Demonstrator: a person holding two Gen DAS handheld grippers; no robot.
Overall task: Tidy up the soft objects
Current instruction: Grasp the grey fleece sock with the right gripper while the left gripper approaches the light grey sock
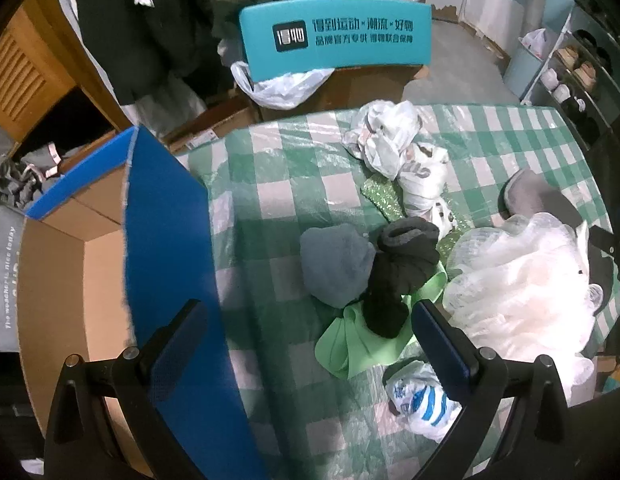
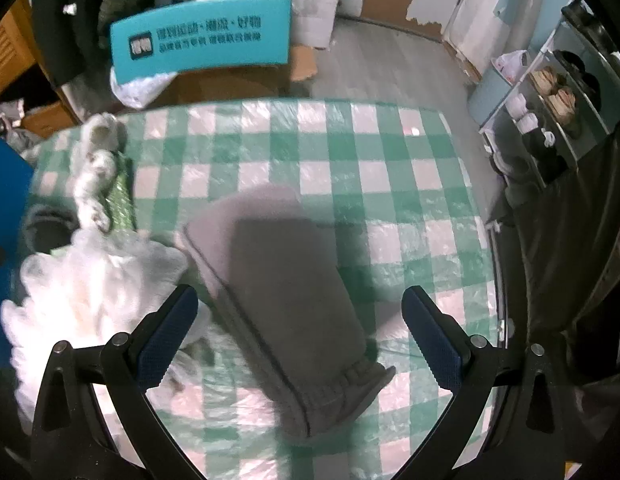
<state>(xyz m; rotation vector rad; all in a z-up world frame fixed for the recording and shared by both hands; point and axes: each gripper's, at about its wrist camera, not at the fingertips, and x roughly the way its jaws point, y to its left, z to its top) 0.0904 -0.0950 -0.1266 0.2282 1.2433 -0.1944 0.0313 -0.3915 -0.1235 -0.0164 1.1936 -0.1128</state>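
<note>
My left gripper (image 1: 310,320) is open and empty above the checked table (image 1: 285,184). Just ahead of it lie a grey-blue fuzzy hat (image 1: 336,264), a black sock bundle (image 1: 398,268) and a light green cloth (image 1: 362,344). A clear plastic bag of white stuff (image 1: 522,280) lies to the right, and a blue-striped white bag (image 1: 422,400) lies near my right finger. My right gripper (image 2: 299,308) is open, hovering over a folded grey knit piece (image 2: 281,292). The white plastic bag (image 2: 89,280) lies to its left.
An open cardboard box with blue flaps (image 1: 165,240) stands at the table's left edge. Crumpled white printed bags (image 1: 390,140) and a green glittery piece (image 1: 384,200) lie farther back. A teal sign (image 1: 334,36) stands behind the table. A shoe rack (image 2: 550,112) is at the right.
</note>
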